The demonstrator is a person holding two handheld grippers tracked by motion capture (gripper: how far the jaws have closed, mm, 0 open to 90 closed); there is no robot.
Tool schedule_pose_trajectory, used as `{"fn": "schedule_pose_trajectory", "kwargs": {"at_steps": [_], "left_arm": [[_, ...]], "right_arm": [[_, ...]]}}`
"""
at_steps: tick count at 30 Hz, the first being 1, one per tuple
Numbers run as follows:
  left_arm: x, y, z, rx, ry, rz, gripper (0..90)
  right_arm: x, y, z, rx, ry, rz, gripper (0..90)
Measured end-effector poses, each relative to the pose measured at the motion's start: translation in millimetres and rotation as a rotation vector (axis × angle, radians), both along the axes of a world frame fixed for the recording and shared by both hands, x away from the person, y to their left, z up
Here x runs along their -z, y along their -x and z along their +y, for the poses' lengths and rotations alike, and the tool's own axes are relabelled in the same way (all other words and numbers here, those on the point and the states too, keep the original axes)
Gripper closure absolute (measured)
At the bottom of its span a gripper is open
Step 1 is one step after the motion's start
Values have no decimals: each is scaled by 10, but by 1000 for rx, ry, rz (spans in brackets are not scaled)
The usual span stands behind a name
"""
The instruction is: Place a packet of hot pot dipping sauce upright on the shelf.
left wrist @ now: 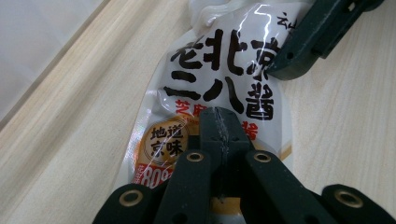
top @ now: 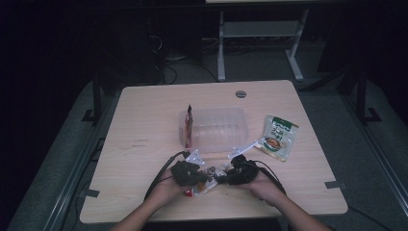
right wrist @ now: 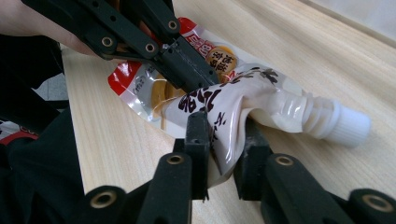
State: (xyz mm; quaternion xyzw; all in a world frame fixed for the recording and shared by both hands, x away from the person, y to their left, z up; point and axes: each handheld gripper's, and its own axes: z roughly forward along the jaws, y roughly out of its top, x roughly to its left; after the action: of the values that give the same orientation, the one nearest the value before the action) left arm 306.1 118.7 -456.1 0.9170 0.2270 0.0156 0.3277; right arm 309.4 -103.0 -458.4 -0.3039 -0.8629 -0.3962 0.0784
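Observation:
A white sauce pouch with black characters, a red-and-orange base and a white screw cap lies on the wooden table near its front edge. My left gripper is shut on the pouch's lower middle. From the other side my right gripper pinches the folded upper part of the pouch just below the spout, pads pressing the film. In the high view the left gripper and the right gripper meet over the pouch, each held in a hand.
A clear plastic container sits mid-table with a red packet upright at its left wall. A green-and-white packet lies to the right. A grey round plug is set in the far table edge.

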Motion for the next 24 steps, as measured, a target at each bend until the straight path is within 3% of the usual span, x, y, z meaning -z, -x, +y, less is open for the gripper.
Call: {"fn": "schedule_pose_trajectory", "kwargs": {"at_steps": [1, 6, 10, 15, 18, 24], "left_arm": [[1, -1, 1, 2, -1, -1, 900], [10, 12, -17, 5, 2, -7, 900], [7, 15, -14, 5, -1, -10, 900], [-14, 10, 13, 16, 1, -13, 900], [-42, 19, 32, 29, 0, -28, 899], [-150, 53, 124, 14, 51, -41, 899]], "right_arm": [[2, -4, -1, -3, 4, -8, 784], [9, -66, -50, 19, -45, 81, 638], [24, -109, -8, 33, -38, 103, 693], [11, -93, 18, 32, -13, 72, 818], [-17, -63, 26, 9, -4, 22, 863], [-125, -4, -17, -34, -58, -32, 881]]}}
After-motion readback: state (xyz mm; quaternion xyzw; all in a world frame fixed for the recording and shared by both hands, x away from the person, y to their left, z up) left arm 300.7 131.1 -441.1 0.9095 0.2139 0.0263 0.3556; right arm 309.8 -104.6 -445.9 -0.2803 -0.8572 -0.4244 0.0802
